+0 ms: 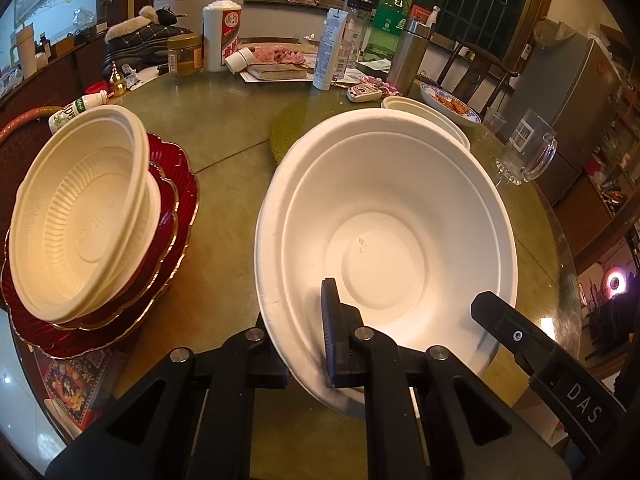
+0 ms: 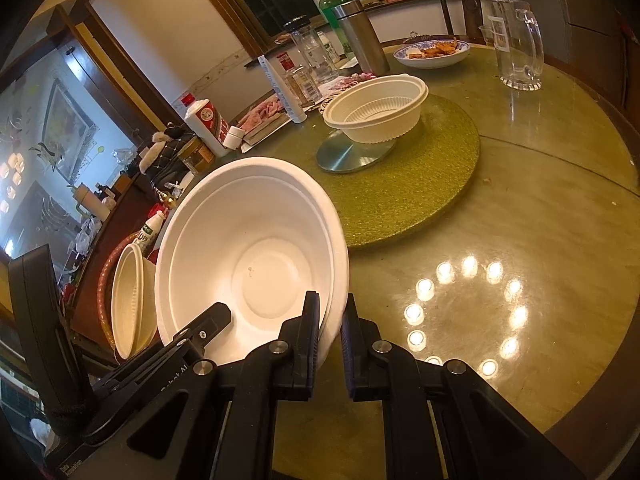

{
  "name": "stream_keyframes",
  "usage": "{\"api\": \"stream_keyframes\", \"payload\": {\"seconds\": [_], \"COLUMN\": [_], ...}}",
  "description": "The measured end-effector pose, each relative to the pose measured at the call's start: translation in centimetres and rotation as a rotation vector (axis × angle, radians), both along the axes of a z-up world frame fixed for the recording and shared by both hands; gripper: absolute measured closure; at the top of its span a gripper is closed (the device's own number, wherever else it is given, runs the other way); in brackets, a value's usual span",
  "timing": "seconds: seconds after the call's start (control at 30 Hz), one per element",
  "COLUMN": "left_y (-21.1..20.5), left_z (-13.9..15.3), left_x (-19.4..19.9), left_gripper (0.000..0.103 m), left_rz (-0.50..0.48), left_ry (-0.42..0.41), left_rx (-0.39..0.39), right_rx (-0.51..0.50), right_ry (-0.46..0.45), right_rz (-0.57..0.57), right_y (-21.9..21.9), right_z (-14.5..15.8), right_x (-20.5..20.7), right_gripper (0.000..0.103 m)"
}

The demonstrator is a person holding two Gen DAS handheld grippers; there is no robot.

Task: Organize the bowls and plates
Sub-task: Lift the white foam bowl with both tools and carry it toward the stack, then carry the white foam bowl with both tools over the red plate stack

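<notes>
A large white bowl [image 1: 384, 240] is held tilted above the table; it also shows in the right wrist view [image 2: 256, 256]. My left gripper [image 1: 296, 344] is shut on its near rim, one finger inside and one outside. My right gripper [image 2: 330, 328] is shut on the opposite rim; its finger [image 1: 504, 320] shows in the left wrist view. At the left, cream ribbed bowls [image 1: 80, 216] sit nested on stacked red plates [image 1: 176, 200]. Another cream ribbed bowl [image 2: 376, 112] stands on the green round mat [image 2: 440, 168].
The far table holds bottles [image 1: 222, 32], a jar [image 1: 185, 54], a steel flask [image 1: 408, 56], a book and a blue-rimmed dish of food [image 2: 432, 54]. A glass mug [image 1: 524, 152] stands at the right. A metal disc [image 2: 352, 156] lies under the far bowl.
</notes>
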State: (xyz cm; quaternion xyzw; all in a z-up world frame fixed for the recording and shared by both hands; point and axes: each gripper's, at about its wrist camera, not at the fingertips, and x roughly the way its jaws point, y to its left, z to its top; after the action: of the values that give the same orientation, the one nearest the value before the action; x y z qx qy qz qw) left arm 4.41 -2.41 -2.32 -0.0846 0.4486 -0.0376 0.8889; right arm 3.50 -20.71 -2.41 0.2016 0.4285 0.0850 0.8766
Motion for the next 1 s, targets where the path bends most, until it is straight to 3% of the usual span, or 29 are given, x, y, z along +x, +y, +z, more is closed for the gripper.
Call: {"api": "stream_keyframes", "payload": {"seconds": [1.0], "left_y": [5.7], "left_z": [3.7], "left_x": [-3.1], "left_gripper": [0.092], "left_rz": [0.125], "left_ry": [-0.089], "left_rx": [-0.011], "right_rx": [-0.006], "right_ry": [-0.103], "right_rz": [0.121], "right_y": [5.6], "right_z": [4.4], "right_x": [-1.3], "right_gripper": [0.094]}}
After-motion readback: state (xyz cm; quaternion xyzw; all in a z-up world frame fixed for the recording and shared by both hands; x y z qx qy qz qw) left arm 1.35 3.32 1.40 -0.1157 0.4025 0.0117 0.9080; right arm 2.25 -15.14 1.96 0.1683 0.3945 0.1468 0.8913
